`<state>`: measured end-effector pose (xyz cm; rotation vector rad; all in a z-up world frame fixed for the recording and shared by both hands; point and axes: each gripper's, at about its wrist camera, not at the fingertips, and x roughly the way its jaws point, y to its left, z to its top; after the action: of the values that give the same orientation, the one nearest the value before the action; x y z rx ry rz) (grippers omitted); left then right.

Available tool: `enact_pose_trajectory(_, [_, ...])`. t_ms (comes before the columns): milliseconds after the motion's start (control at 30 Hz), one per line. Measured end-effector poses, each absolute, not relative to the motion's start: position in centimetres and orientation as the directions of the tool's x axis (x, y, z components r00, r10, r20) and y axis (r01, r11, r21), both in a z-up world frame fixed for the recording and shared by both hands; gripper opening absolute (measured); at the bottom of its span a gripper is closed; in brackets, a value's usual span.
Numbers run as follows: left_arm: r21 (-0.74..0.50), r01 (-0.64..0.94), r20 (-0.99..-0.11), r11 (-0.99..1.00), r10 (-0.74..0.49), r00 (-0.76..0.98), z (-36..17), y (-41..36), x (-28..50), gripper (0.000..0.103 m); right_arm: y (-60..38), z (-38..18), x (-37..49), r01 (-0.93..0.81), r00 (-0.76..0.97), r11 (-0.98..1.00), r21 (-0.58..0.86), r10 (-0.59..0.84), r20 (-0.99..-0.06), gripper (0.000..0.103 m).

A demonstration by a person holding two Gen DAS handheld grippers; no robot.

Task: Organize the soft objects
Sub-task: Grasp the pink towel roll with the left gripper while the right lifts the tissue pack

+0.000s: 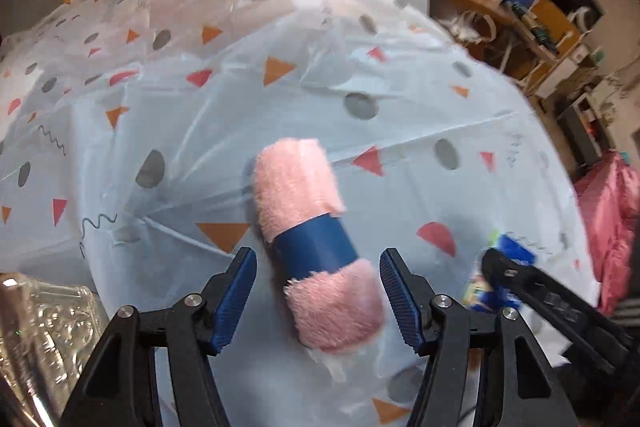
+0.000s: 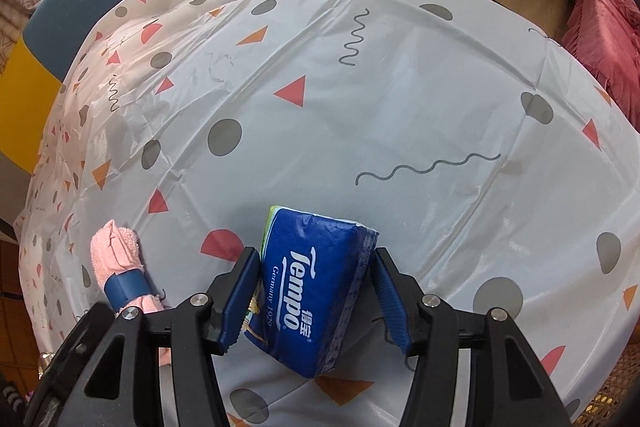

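Patterned plastic cloth covers the worktop. On it lies a rolled pink towel with a blue band, between the wide-open jaws of the left gripper. Right gripper jaws hold a blue Tempo tissue pack

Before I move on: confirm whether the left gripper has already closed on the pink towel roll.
No: the left gripper is open, with gaps between both blue fingers and the pink towel roll.
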<state>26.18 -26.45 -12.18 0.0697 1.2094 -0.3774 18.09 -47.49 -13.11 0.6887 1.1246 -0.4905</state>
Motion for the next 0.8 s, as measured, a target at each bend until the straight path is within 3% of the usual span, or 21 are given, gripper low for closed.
enact_pose_trajectory(33, [-0.153,0.322,-0.930,0.934,-0.246,0.272,-13.1,-26.5,26.3,0.058,-47.5,-13.1,18.1,0.670,0.363,0.700,0.247,-0.020,-0.932,0.058])
enact_pose_trajectory(67, [-0.176,0.325,-0.932,0.929,-0.263,0.248,-13.7,-26.5,26.2,0.044,-47.4,-13.1,18.2,0.667,0.363,0.705,0.242,-0.024,-0.932,0.058])
enact_pose_trajectory(167, [-0.172,0.325,-0.926,0.930,-0.265,0.269,-13.9,-25.6,24.7,0.034,-46.7,-13.1,18.9,0.635,0.349,0.747,0.195,-0.053,-0.936,0.055])
enact_pose_trajectory(233, [-0.184,0.325,-0.924,0.928,-0.276,0.265,-13.8,-24.8,23.4,0.034,-45.8,-13.2,19.3,0.598,0.326,0.787,0.153,-0.065,-0.943,0.040])
enact_pose_trajectory(367, [-0.160,0.369,-0.925,0.916,-0.269,0.268,-13.8,-23.8,20.4,0.034,-44.4,-13.4,20.0,0.549,0.290,0.834,0.049,-0.134,-0.948,0.037])
enact_pose_trajectory(533, [-0.135,0.408,-0.928,0.903,-0.260,0.268,-12.8,-23.1,18.5,0.034,-44.4,-13.5,19.7,0.548,0.303,0.835,0.054,-0.137,-0.943,0.037])
enact_pose_trajectory(800, [-0.099,0.439,-0.864,0.893,-0.296,0.406,-6.3,-21.4,17.6,0.033,-43.6,-13.6,19.1,0.544,0.313,0.838,0.038,-0.160,-0.936,0.037])
